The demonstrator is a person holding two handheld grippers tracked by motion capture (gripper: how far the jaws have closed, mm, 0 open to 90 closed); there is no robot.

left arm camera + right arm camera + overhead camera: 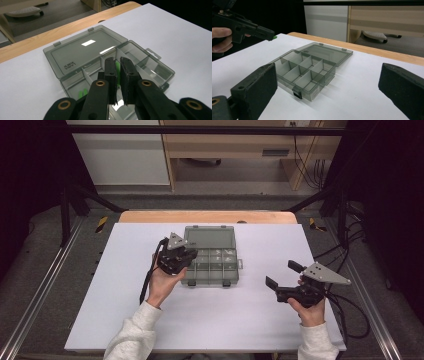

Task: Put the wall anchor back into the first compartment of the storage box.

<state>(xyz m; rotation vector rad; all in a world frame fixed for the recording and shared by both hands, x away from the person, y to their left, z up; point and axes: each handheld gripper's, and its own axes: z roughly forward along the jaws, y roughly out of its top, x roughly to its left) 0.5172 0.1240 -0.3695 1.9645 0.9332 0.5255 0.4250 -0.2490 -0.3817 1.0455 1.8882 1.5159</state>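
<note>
The left gripper (pixel 118 72), jaws pinched on a small green piece (pixel 117 71) above the open organizer box (pixel 211 255) mid-table, should lower squarely into one compartment (the right gripper (pixel 284 280) waits wide open, near right).

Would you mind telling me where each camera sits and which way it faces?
High view: above the near edge, looking forward and down at the table; both forearms and tongs show.
Left gripper view: on the left tongs, jaws nearly closed on something green above the compartment box.
Right gripper view: on the right tongs, jaws wide, facing the box; left tongs top left.
All share the box.
</note>
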